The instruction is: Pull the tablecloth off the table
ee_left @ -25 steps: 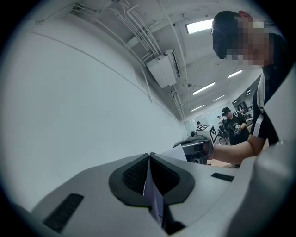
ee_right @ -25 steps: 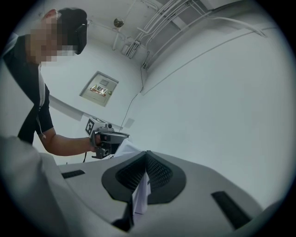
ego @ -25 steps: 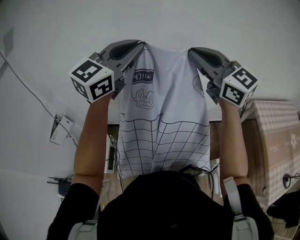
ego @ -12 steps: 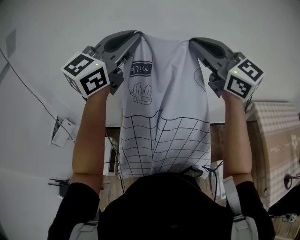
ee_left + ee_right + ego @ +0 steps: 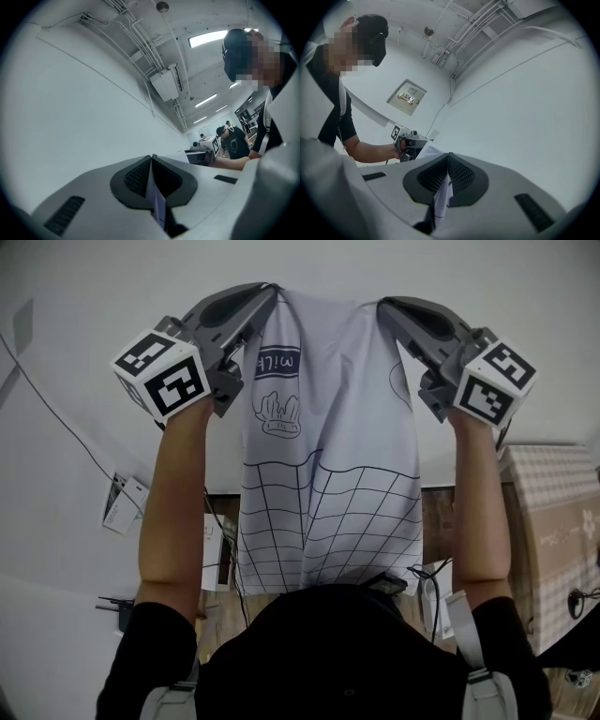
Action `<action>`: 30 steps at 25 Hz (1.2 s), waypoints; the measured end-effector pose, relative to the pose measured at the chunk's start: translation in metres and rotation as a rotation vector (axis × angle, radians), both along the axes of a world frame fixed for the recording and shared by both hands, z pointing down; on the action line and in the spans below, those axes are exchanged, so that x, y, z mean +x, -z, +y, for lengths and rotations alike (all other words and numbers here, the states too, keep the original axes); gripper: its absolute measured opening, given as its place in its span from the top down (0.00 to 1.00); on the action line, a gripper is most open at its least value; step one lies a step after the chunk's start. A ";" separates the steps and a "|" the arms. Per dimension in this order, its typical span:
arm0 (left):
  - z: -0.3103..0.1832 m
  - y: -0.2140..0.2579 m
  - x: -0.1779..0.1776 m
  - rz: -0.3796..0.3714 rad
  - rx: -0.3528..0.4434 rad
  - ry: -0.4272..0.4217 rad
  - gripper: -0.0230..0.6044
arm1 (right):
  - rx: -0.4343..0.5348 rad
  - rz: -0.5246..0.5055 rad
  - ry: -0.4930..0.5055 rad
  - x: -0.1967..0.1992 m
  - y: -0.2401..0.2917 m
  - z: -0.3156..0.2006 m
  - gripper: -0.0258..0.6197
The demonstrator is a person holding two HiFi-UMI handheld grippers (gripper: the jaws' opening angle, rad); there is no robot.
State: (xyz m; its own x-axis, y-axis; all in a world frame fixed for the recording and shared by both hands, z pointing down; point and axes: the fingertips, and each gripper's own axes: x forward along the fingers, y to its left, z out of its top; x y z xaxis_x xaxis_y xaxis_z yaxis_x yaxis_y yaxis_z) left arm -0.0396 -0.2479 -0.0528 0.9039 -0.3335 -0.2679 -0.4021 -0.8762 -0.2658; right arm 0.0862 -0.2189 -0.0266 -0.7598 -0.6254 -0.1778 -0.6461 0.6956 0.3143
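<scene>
The tablecloth (image 5: 328,456), white with a drawn black grid and small sketches, hangs in the air in front of the person, stretched between two raised arms. Its lower part drops behind the person's dark top (image 5: 347,652), so the hem is hidden. The left tongs (image 5: 151,161) are clenched on one top corner and the right tongs (image 5: 448,159) on the other. In each gripper view only a thin fold of fabric shows between the ribbed pads.

That narrow bite is the weak point, I judge. A sharp pull apart, or one hand easing off, could slip a corner free and leave the sheet swinging from one side. The hanging length could also catch on the dark device and wires (image 5: 386,579) at the person's chest. It also screens much of the floor from the person's sight, so a blind step is a risk.

No worktop can be identified with certainty. At the right stands something under a beige checked cover (image 5: 553,512). Below is a wooden floor (image 5: 441,521) with a thin cable (image 5: 56,418) and a papery item (image 5: 117,502). A plain white wall (image 5: 94,296) fills the background. Overhead run ceiling pipes (image 5: 136,37) and strip lights (image 5: 208,37), and other people (image 5: 232,140) work farther off.
</scene>
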 end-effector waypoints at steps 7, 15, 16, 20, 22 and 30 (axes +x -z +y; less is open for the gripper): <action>-0.002 -0.001 -0.002 0.004 0.001 -0.003 0.94 | 0.001 -0.003 -0.013 0.007 -0.001 -0.005 0.93; 0.001 -0.001 -0.003 -0.005 -0.045 0.002 0.94 | -0.025 -0.009 -0.032 0.007 0.002 -0.001 0.93; 0.003 0.000 -0.003 -0.006 -0.048 0.000 0.94 | -0.027 -0.008 -0.037 0.008 0.003 0.001 0.93; 0.003 0.001 -0.003 -0.004 -0.058 -0.017 0.94 | -0.040 -0.008 -0.046 0.008 0.004 0.002 0.93; 0.001 0.000 -0.002 -0.002 -0.063 -0.022 0.94 | -0.046 -0.007 -0.048 0.008 0.003 0.001 0.93; -0.016 -0.012 -0.003 0.013 -0.102 -0.045 0.94 | -0.084 0.016 -0.069 0.008 -0.006 -0.012 0.93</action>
State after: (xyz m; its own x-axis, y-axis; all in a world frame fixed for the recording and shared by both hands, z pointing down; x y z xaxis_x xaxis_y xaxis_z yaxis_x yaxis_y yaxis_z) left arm -0.0427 -0.2641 -0.0403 0.9153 -0.3189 -0.2460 -0.3646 -0.9156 -0.1693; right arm 0.0938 -0.2308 -0.0202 -0.7169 -0.6883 -0.1110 -0.6886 0.6742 0.2670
